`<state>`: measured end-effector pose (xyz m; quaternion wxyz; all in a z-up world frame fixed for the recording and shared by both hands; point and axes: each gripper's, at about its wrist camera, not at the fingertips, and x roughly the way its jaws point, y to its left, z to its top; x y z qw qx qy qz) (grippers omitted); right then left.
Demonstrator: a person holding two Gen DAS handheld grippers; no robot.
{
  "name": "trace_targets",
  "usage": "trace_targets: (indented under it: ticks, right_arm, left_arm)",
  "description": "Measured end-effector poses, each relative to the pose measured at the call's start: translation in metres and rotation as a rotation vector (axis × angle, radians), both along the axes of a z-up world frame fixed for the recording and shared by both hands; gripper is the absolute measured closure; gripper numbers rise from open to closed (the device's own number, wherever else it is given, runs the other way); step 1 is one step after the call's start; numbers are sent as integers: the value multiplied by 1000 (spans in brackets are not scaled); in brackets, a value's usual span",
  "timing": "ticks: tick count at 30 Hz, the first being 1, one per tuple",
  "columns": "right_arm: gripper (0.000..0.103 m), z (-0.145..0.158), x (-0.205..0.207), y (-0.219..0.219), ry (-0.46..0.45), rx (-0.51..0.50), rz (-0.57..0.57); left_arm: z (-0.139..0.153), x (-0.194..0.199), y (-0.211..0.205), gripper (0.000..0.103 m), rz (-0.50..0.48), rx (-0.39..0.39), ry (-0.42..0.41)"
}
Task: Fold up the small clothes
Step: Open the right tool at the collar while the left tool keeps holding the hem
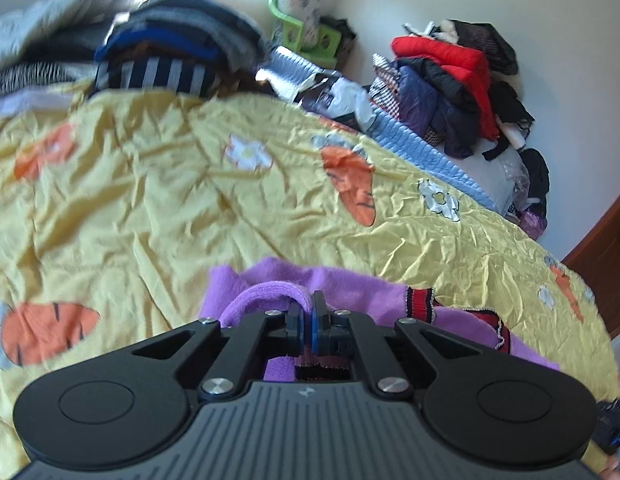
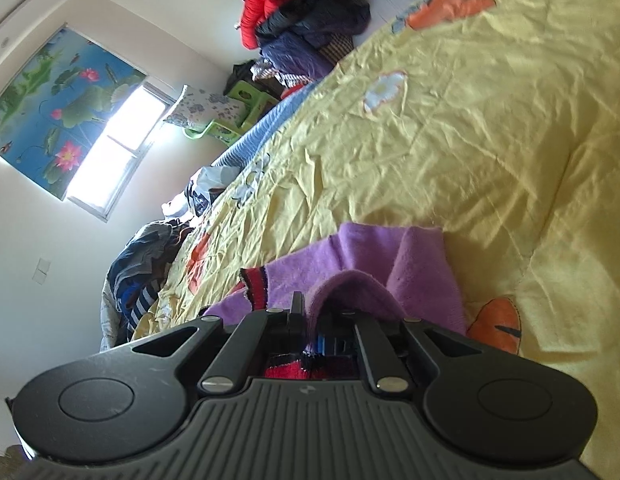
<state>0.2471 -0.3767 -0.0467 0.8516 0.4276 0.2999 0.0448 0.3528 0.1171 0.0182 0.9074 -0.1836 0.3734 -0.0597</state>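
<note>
While clamped, both jaws pinch purple garment (image 1: 349,288)

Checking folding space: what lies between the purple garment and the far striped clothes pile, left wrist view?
Only bare yellow carrot-print quilt between purple fleece garment and striped clothes pile.

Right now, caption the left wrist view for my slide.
Left claw shut on purple garment over the yellow carrot-print bedspread.

Purple garment (image 1: 341,284) with red-black trim; yellow carrot-print bedspread (image 1: 150,200).
</note>
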Motion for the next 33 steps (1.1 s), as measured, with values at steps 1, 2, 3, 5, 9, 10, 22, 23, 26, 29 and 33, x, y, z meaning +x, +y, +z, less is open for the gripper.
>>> trace_targets:
  ticks: [1,2,3,5,9,10,22,23,26,29,33]
  right_arm:
    - [89,-1,2,0,8,0,5]
    - [88,-1,4,0,14,-6,12]
    - [87,-1,6,1,19,-14,19]
    - [79,-2,11,1,33,-15,31]
    - [54,0,20,-1,37,44,47]
    - [51,1,22,-1,39,52,50]
    - [43,1,41,-12,22,130,-30]
    - [43,1,42,-13,21,125,-40]
    - [43,1,46,-11,24,103,-43]
    - [41,7,45,-4,-6,58,-22]
    - [40,15,44,9,-38,13,46]
  left_arm:
    - [-3,3,2,99,3,-25,15]
    - [-6,6,5,99,1,-52,31]
    - [-9,9,7,99,-1,-81,48]
    - [-15,15,10,99,-4,-141,82]
    - [-25,23,18,99,7,-264,133]
    - [-27,25,20,99,12,-294,141]
    - [-58,36,58,99,165,-665,234]
    - [-58,36,59,99,172,-655,231]
    - [-52,37,57,99,163,-612,212]
    - [-39,38,53,99,140,-556,175]
    - [-22,35,45,99,125,-442,116]
